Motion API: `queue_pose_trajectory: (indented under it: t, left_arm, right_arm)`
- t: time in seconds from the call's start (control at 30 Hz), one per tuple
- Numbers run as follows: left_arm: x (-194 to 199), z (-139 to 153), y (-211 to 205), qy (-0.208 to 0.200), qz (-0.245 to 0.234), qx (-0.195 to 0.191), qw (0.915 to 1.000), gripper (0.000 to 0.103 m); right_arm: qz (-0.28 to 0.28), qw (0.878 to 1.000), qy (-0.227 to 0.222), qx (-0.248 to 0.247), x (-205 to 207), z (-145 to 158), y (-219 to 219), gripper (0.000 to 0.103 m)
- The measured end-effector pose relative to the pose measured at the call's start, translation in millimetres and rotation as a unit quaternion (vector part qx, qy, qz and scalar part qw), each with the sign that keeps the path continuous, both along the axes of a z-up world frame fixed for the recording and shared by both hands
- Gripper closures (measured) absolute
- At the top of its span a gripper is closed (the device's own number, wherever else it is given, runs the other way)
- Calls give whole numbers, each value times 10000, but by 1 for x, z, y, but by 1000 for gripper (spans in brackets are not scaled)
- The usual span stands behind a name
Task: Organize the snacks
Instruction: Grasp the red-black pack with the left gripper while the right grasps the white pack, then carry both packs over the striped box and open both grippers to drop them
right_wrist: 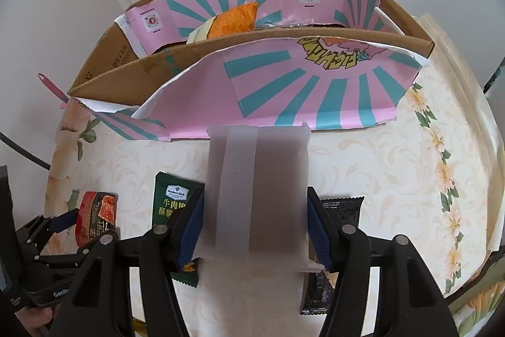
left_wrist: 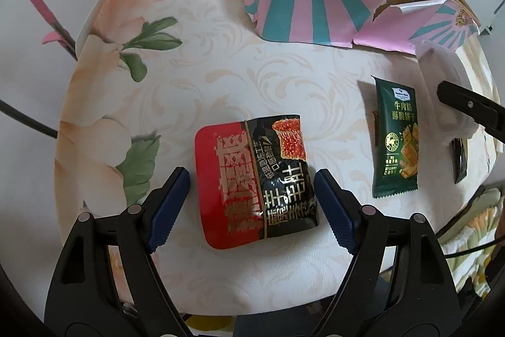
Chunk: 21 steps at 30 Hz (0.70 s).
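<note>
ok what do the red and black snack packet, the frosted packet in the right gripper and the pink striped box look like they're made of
Red and black packet: glossy plastic film, judging by its glare and crinkles.
Frosted packet: matte translucent plastic, probably; contents show through dimly, with a ridged seam.
Box: corrugated cardboard, brown inside, with printed pink paper facing, torn white at edges.

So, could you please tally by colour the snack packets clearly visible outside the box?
Red-and-black packet: 1
Green packet: 1
Black packet: 1
Translucent white packet, held in right tool: 1
Total: 4
</note>
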<state>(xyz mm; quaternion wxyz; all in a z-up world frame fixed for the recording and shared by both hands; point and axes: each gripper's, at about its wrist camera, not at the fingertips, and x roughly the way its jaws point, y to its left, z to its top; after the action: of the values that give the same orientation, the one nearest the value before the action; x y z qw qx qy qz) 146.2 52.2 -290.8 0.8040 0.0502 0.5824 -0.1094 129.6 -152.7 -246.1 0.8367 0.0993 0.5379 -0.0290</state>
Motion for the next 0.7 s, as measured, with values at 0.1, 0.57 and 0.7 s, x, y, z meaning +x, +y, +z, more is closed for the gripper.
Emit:
queue_pose_trajectory:
  t: [0.1,0.57,0.7]
  left_arm:
    - [0,3,-2,-97,21,73,9999,43]
    - [-9,30,1,-327,424,-214,9983,45]
    - [-17,53,-8,-530,509,-297,9969,45]
  right_arm:
    - [48,10000,-26,-6,-2,5,-4,47]
    - [153,9997,-185,30,-13,19,-20,47]
    - [212,9994,-270,72,-17,29,-29,47]
